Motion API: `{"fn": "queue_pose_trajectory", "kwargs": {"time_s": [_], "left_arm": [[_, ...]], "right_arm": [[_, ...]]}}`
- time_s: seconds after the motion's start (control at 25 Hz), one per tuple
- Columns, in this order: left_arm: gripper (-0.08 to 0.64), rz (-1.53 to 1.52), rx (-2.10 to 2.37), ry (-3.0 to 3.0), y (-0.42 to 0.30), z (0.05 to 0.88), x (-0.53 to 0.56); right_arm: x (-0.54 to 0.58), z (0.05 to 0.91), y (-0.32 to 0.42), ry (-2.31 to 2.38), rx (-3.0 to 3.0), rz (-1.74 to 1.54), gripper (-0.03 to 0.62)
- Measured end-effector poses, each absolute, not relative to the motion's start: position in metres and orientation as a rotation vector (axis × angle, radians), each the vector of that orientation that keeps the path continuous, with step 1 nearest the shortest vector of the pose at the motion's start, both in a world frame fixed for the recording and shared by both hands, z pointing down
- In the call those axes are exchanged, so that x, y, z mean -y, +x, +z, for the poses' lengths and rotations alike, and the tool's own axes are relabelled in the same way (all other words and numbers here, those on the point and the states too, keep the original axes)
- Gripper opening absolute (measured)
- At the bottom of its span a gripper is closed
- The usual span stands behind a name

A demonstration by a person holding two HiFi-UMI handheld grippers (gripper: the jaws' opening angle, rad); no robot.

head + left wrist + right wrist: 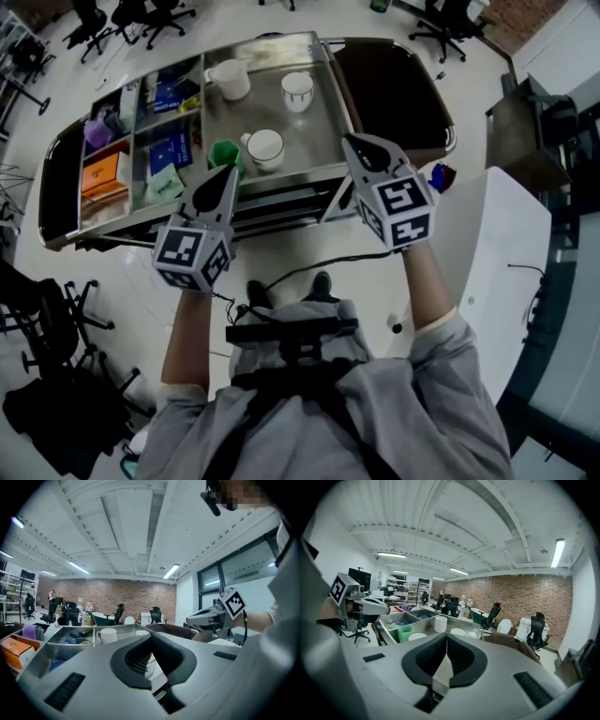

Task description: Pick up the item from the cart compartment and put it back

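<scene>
The steel cart [281, 44] stands in front of me. Its left compartments hold an orange box [101, 174], a purple cup [97, 133] and blue packs [172, 150]. On the open tray sit a white mug [230, 79], a white cup [297, 90], a white bowl [265, 148] and a green cup [224, 156]. My left gripper [228, 172] hovers above the cart's near edge beside the green cup, shut and holding nothing. My right gripper [349, 141] hangs over the tray's near right corner, also shut and holding nothing. In the gripper views both pairs of tips, left [150, 637] and right [446, 636], meet.
A white table [506, 244] stands close on the right, with a small blue object [441, 175] on the floor beside it. Black office chairs [56, 375] crowd the lower left and more [141, 14] stand beyond the cart. A cable [281, 277] trails on the floor.
</scene>
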State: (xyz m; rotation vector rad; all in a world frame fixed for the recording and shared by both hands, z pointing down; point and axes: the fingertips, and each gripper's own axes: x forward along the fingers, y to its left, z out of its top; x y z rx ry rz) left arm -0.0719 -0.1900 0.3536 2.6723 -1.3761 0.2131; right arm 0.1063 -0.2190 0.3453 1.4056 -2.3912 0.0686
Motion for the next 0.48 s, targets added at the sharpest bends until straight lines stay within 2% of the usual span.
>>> {"fn": "queue_pose_trajectory", "kwargs": {"time_s": [0.12, 0.24, 0.48], "left_arm": [[0.000, 0.216, 1.342, 2.693, -0.061, 0.349, 0.201], [0.000, 0.218, 1.322, 2.711, -0.053, 0.344, 0.213], [0.000, 0.216, 1.298, 2.724, -0.046, 0.340, 0.232]], "right_arm": [[0.248, 0.342, 0.103, 1.320, 2.370, 0.061, 0.073], [0.275, 0.339, 0.095, 1.195, 2.348, 0.034, 0.204], [0.322, 0.357, 0.070, 0.945, 2.257, -0.005, 0.374]]}}
